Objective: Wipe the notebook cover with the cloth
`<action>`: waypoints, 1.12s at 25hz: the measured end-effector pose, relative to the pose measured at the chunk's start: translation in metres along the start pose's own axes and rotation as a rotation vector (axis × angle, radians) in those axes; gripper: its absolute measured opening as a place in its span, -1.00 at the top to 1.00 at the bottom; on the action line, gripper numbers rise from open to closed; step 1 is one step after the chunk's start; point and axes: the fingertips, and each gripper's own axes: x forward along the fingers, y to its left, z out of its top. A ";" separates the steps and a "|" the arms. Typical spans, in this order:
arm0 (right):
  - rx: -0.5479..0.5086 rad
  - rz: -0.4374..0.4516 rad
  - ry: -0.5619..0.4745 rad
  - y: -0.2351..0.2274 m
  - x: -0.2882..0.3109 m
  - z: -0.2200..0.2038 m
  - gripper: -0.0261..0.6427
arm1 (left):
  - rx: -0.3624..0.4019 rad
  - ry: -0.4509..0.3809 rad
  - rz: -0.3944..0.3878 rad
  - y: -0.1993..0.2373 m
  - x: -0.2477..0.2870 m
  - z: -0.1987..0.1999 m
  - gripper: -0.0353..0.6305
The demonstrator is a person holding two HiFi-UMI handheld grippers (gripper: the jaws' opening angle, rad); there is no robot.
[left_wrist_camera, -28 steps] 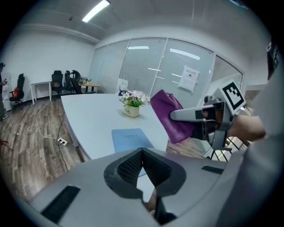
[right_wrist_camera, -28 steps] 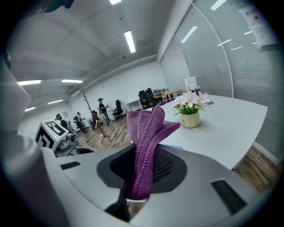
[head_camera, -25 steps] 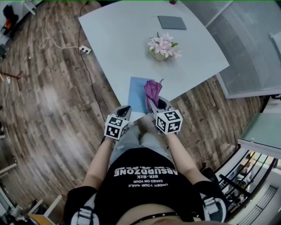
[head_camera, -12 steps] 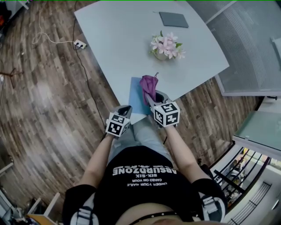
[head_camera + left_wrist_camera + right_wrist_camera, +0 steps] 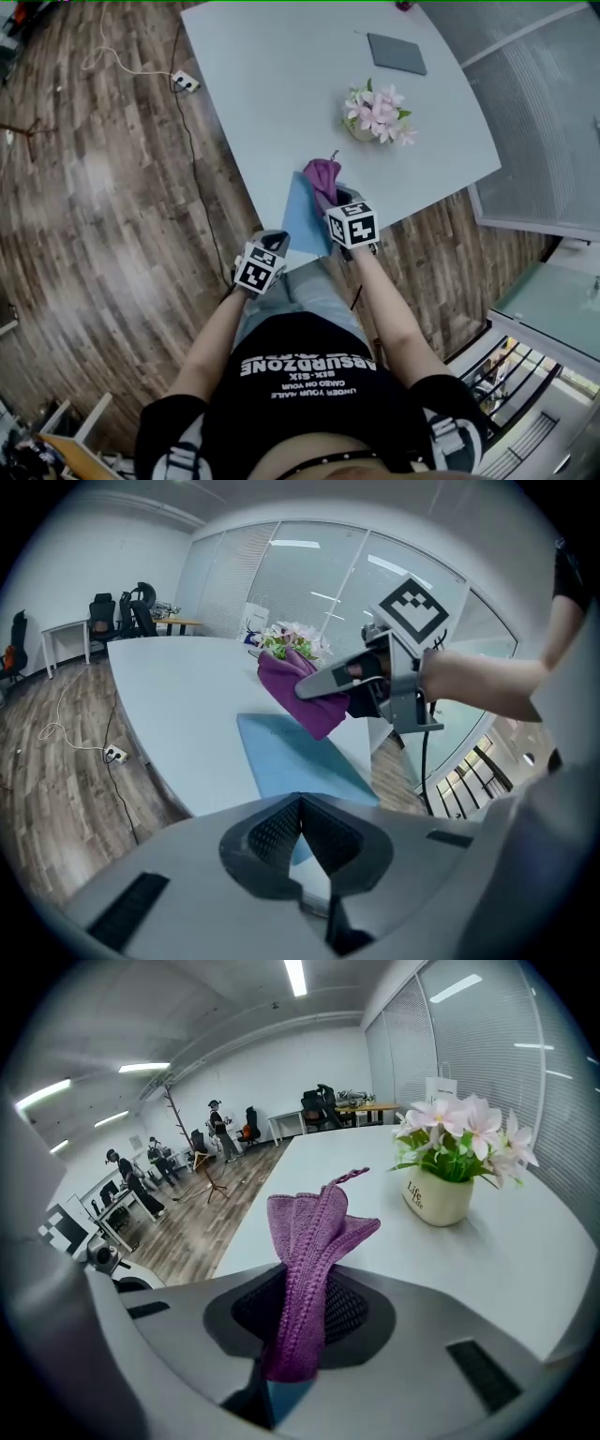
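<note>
A wood floor (image 5: pixel 94 234) fills the left of the head view, and a pale counter (image 5: pixel 281 84) runs from the near middle to the far right. The person stands at its near edge with a gripper in each hand.

A blue notebook (image 5: pixel 298 220) lies flat at the counter's near edge, its cover facing up. Well beyond it, to the right, stands a small white pot of pink flowers (image 5: pixel 378 112). A dark flat pad (image 5: pixel 397 53) lies at the far end of the counter.

The right gripper (image 5: pixel 328 199) reaches over the notebook, its jaws clenched on a purple cloth (image 5: pixel 314 1241). The cloth sticks out past the jaw tips, bunched over the far part of the notebook cover. Whether it touches the cover cannot be told.

The left gripper (image 5: pixel 300 803) hangs at the counter's near edge, by the notebook's near left corner, its jaws closed together with nothing in them.

A white power strip (image 5: pixel 185 82) with its cable lies on the floor to the far left.
</note>
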 end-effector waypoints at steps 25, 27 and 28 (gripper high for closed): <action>-0.023 0.050 0.094 -0.021 0.059 -0.002 0.66 | -0.070 0.115 0.009 0.013 0.029 -0.005 0.85; -0.015 0.062 0.099 -0.019 0.060 -0.002 0.66 | -0.076 0.120 0.006 0.014 0.030 -0.005 0.85; -0.008 0.067 0.101 -0.018 0.061 -0.002 0.66 | -0.081 0.122 0.004 0.014 0.030 -0.005 0.85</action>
